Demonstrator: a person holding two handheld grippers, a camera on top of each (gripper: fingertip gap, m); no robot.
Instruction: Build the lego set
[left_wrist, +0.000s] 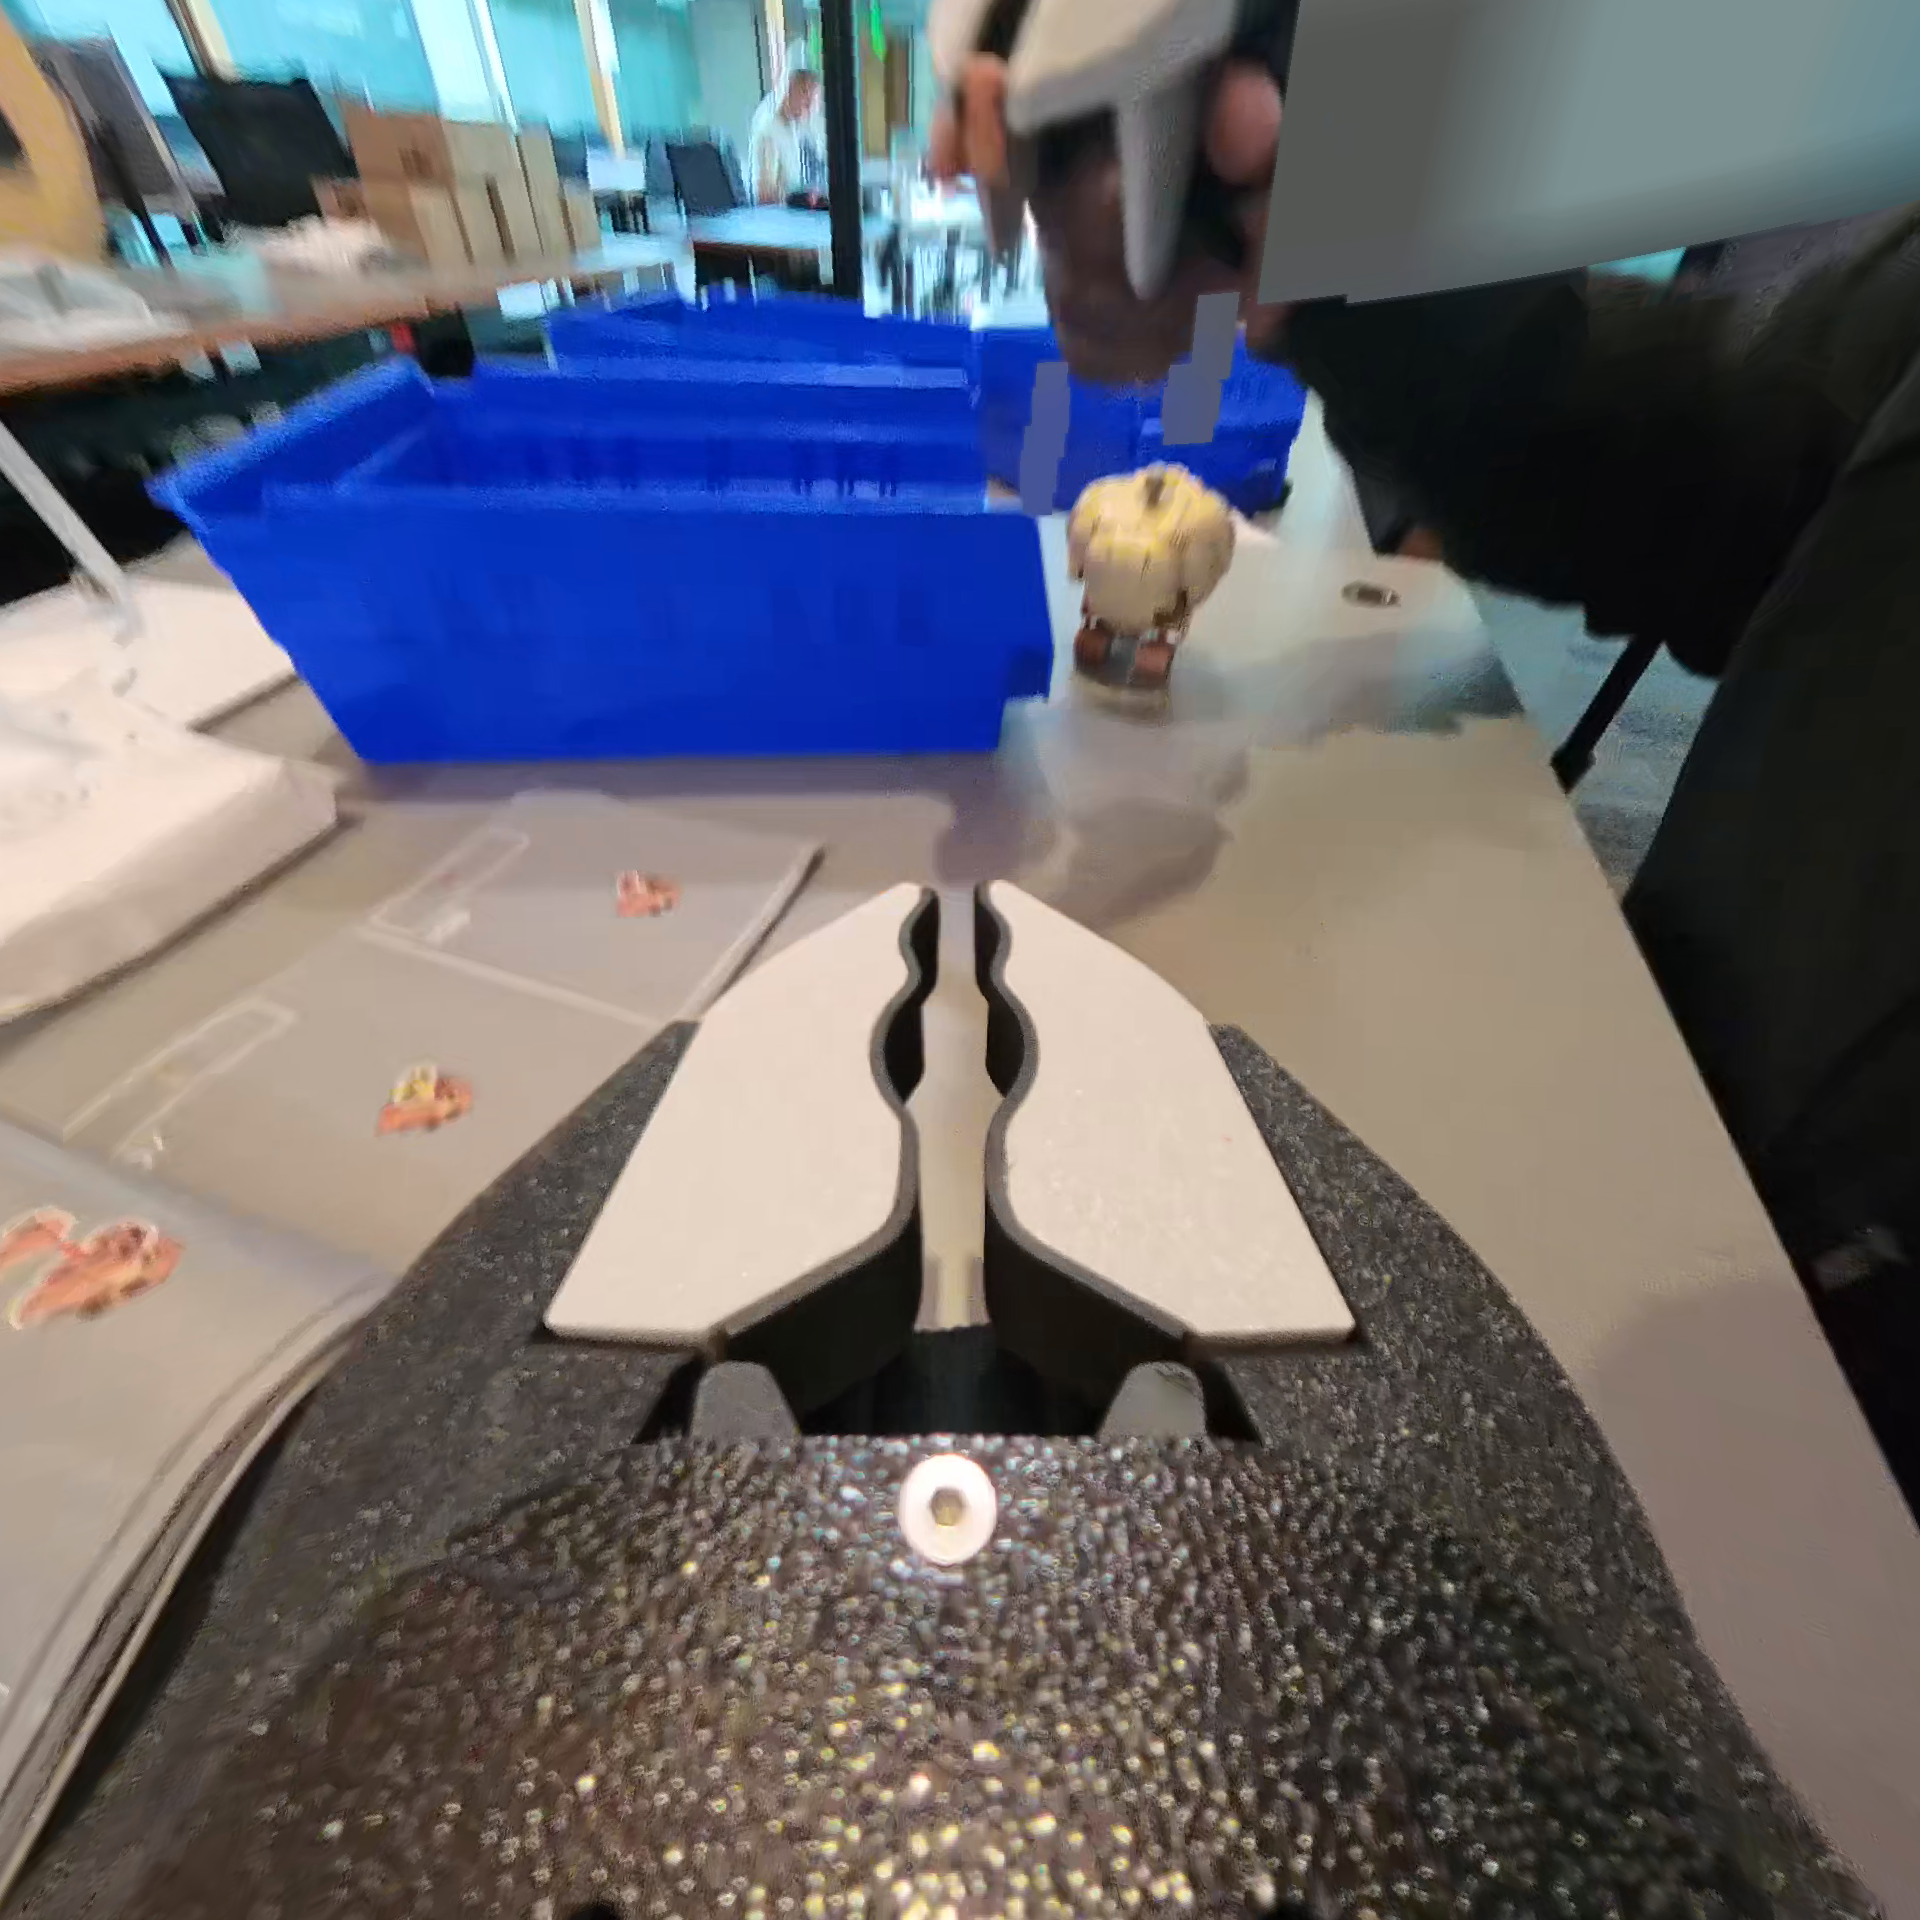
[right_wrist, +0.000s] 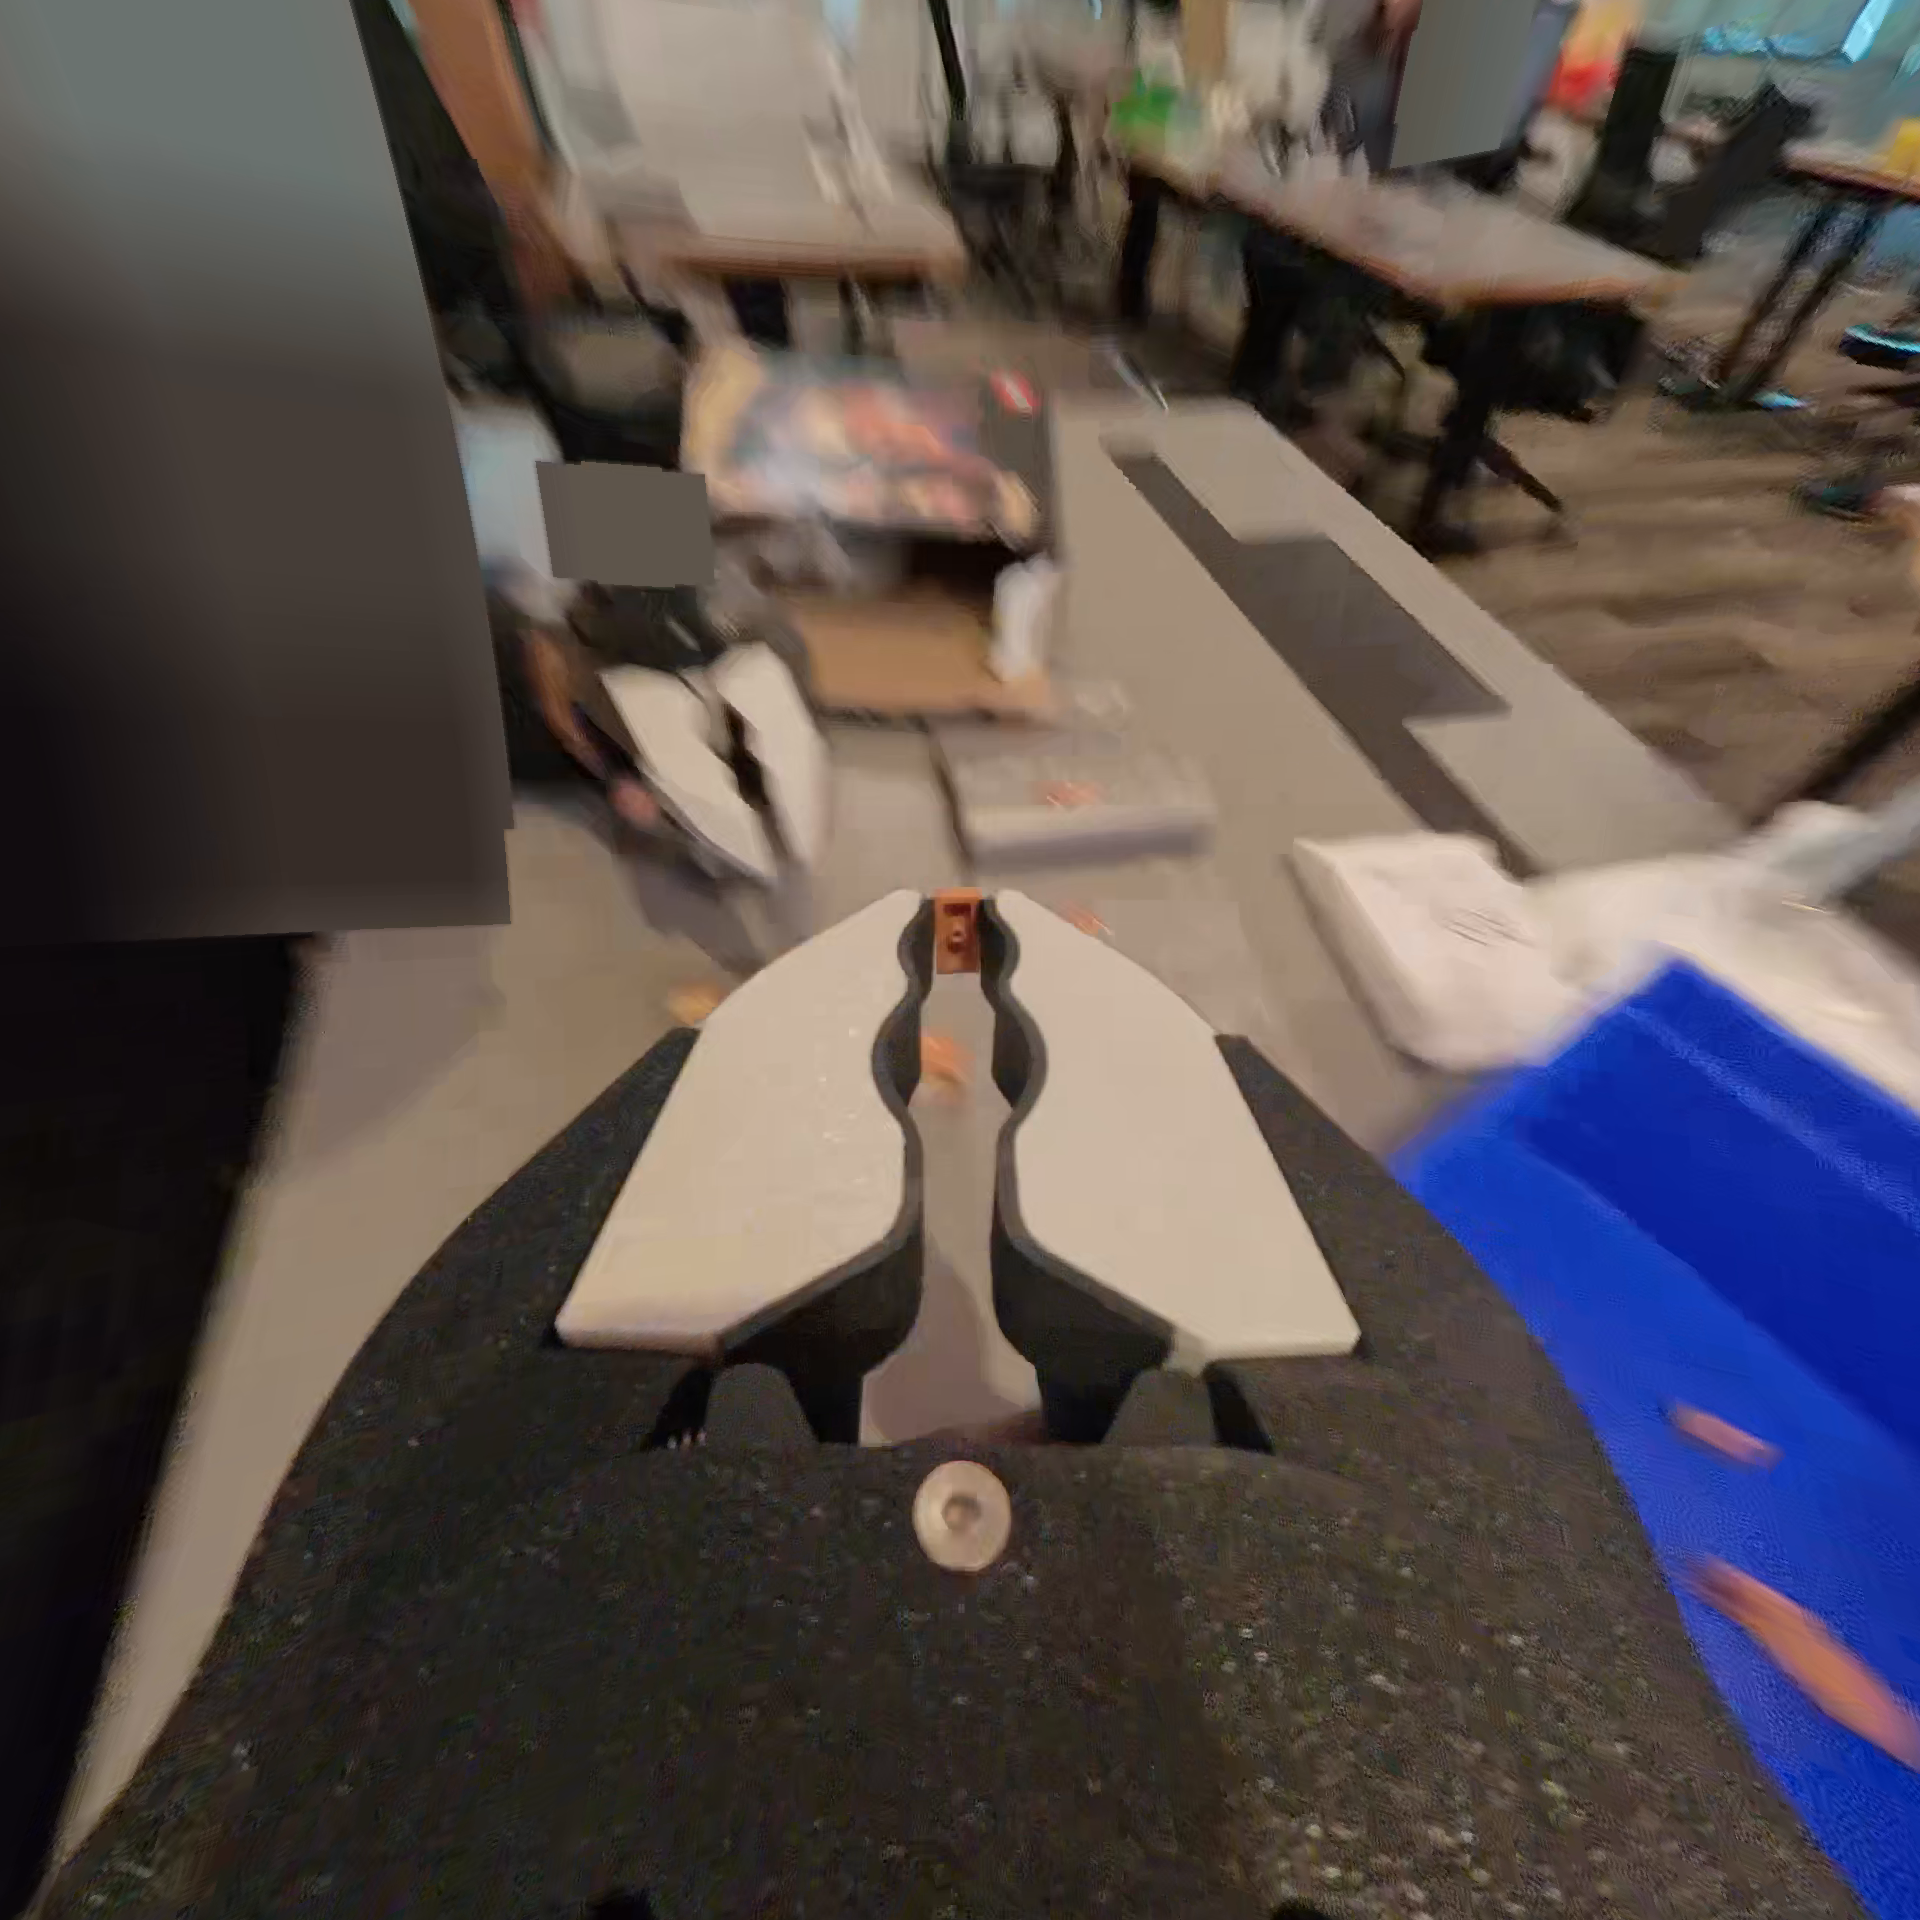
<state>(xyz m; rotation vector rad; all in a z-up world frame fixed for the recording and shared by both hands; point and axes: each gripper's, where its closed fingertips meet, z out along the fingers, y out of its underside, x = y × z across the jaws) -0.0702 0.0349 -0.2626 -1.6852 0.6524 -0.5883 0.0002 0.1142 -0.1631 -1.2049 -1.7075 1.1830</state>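
- Right gripper (right_wrist: 958, 902): jaws nearly together, tips pinched on a small orange-brown brick (right_wrist: 957, 937). Both pads press its sides; the piece sits upright at the very tips, held above the grey table (right_wrist: 499, 1039).
- Under and just past those tips, small orange bits (right_wrist: 943, 1055) lie blurred on the tabletop.
- Right of the right gripper, close by: a blue bin (right_wrist: 1704, 1195), its wall running off the lower right edge, with orange pieces (right_wrist: 1725, 1444) inside.
- Left gripper (left_wrist: 956, 896): jaws a narrow slit apart, bare between the tips; only tabletop shows through the gap. It hangs over the table (left_wrist: 1351, 1039).
- Left of the left gripper: flat grey sheets (left_wrist: 499, 966) carrying small printed orange figures (left_wrist: 424, 1099).
- Beyond the sheets, a blue bin (left_wrist: 644, 623) stands on the table, more blue bins (left_wrist: 790, 343) behind it.
- Just right of that bin's corner: a small cream-coloured brick model (left_wrist: 1143, 561) on brown feet, standing on the table, well apart from the left gripper.
- Above the model, in the left wrist view, the right gripper (left_wrist: 1132, 270) points downward, held in a hand (left_wrist: 1236, 114); too blurred there to see the brick.
- Far end, right wrist view: the left gripper (right_wrist: 727, 769), a flat grey tray (right_wrist: 1081, 800), a white pad (right_wrist: 1423, 935), an open cardboard box (right_wrist: 894, 644).
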